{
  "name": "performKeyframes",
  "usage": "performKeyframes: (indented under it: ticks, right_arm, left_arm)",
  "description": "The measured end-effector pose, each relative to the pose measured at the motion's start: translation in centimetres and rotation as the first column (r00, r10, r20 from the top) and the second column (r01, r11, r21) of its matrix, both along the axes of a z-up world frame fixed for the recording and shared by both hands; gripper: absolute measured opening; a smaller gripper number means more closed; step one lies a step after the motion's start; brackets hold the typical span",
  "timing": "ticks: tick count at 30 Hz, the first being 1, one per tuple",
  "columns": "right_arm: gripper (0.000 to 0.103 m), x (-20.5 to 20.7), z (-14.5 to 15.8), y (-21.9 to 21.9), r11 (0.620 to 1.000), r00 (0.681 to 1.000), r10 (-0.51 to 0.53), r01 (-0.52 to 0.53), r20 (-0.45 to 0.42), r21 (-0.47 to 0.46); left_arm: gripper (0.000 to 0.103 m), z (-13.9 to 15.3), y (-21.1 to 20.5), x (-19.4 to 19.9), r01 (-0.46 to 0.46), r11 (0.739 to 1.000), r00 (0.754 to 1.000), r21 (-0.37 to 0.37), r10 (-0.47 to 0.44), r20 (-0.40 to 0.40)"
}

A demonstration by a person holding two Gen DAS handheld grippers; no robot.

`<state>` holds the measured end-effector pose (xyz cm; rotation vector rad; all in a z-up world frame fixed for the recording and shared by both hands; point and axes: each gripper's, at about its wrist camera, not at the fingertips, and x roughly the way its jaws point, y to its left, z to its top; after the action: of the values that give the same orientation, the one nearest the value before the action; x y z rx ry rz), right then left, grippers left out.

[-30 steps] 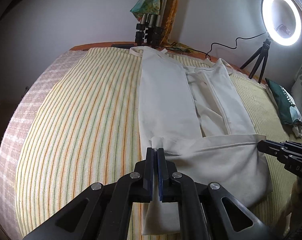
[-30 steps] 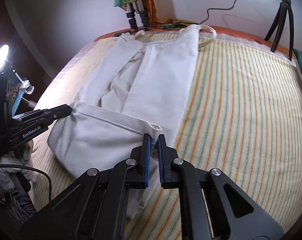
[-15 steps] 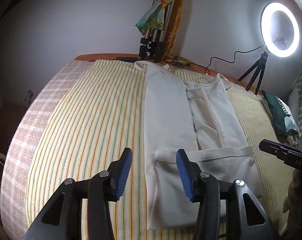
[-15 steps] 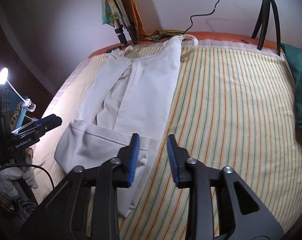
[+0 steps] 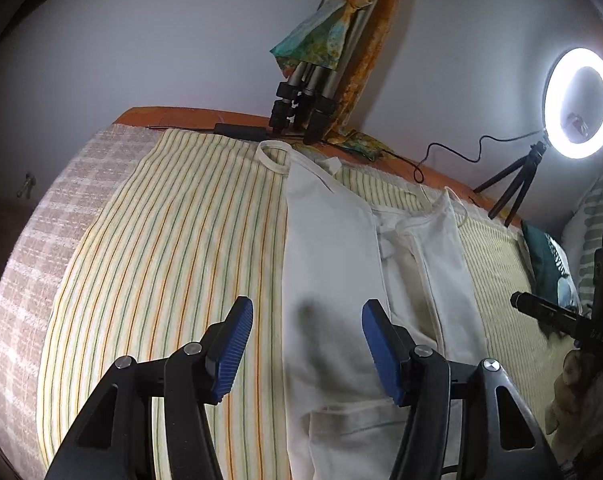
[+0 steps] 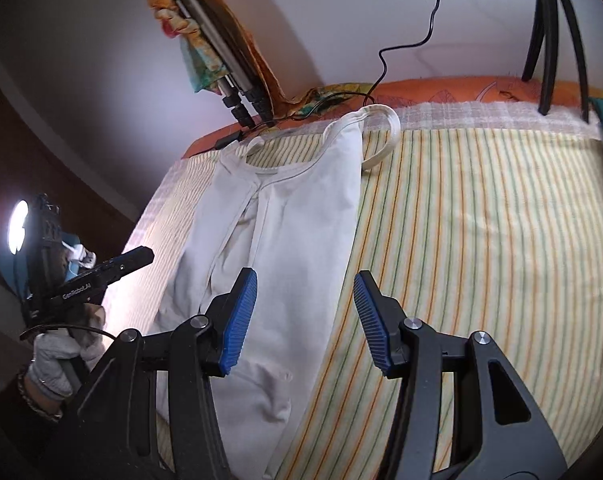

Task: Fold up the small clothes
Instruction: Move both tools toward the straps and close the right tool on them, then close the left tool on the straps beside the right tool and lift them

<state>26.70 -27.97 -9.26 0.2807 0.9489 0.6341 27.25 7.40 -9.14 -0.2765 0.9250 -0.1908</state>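
from my left wrist view, i see the left tool (image 5: 307, 344) with its blue pads spread wide, gripping nothing, above one white sleeveless garment (image 5: 333, 264) lying lengthwise on the striped bedsheet (image 5: 173, 248), its near end folded up into a band. only this view shows the full ring light (image 5: 580, 103) on its small tripod, one in all. my right wrist view shows the right tool (image 6: 305, 316) also spread apart and empty, above the garment's right edge, plus the gloved hand (image 6: 57, 356) holding the other tool. both views catch one folded tripod (image 5: 305, 96) against the wall.
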Motion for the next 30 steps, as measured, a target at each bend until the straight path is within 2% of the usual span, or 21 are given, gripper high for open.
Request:
performKeyframes:
  ticks: [8, 14, 18, 19, 21, 23, 26, 30]
  right_arm:
    - [0.053, 5.4, -1.6, 0.2, 0.998, 1.000, 0.013, -0.012, -0.027, 0.054]
    - [0.053, 9.5, -3.0, 0.0, 0.990, 0.997, 0.006, 0.006, -0.080, 0.139]
    - [0.052, 11.3, -3.6, 0.8, 0.994, 0.996, 0.010, -0.001, -0.088, 0.110]
    - [0.048, 11.7, -3.8, 1.1, 0.994, 0.996, 0.015, -0.005, -0.091, 0.106]
    - [0.026, 12.4, -4.1, 1.4, 0.994, 0.994, 0.029, -0.018, -0.104, 0.106]
    - [0.011, 12.9, -4.4, 1.6, 0.996, 0.994, 0.031, -0.021, -0.109, 0.088]
    - [0.006, 13.5, -4.7, 1.3, 1.000, 0.995, -0.021, 0.021, -0.099, -0.006]
    - [0.005, 13.5, -4.8, 0.4, 0.999, 0.996, -0.013, 0.015, -0.094, 0.029]
  left_arm:
    - [0.062, -1.9, 0.7, 6.0, -0.018, 0.995, 0.998, -0.097, 0.013, -0.057]
    - [0.062, -2.6, -0.5, 9.0, 0.003, 0.995, 0.999, -0.101, -0.009, -0.054]
    - [0.061, -3.1, -0.9, 10.3, -0.004, 0.996, 0.998, -0.093, -0.001, -0.059]
    - [0.061, -3.2, -1.0, 10.5, -0.006, 0.996, 0.998, -0.088, 0.001, -0.062]
    - [0.061, -3.5, -1.2, 10.9, -0.005, 0.998, 0.998, -0.060, 0.001, -0.063]
    - [0.060, -3.6, -1.8, 11.2, 0.004, 1.000, 0.999, -0.012, -0.005, -0.052]
    - [0.059, -3.7, -2.3, 11.3, 0.007, 0.998, 0.999, 0.060, -0.005, -0.034]
    - [0.060, -3.7, -1.8, 11.5, 0.005, 1.000, 1.000, 0.022, -0.005, -0.025]
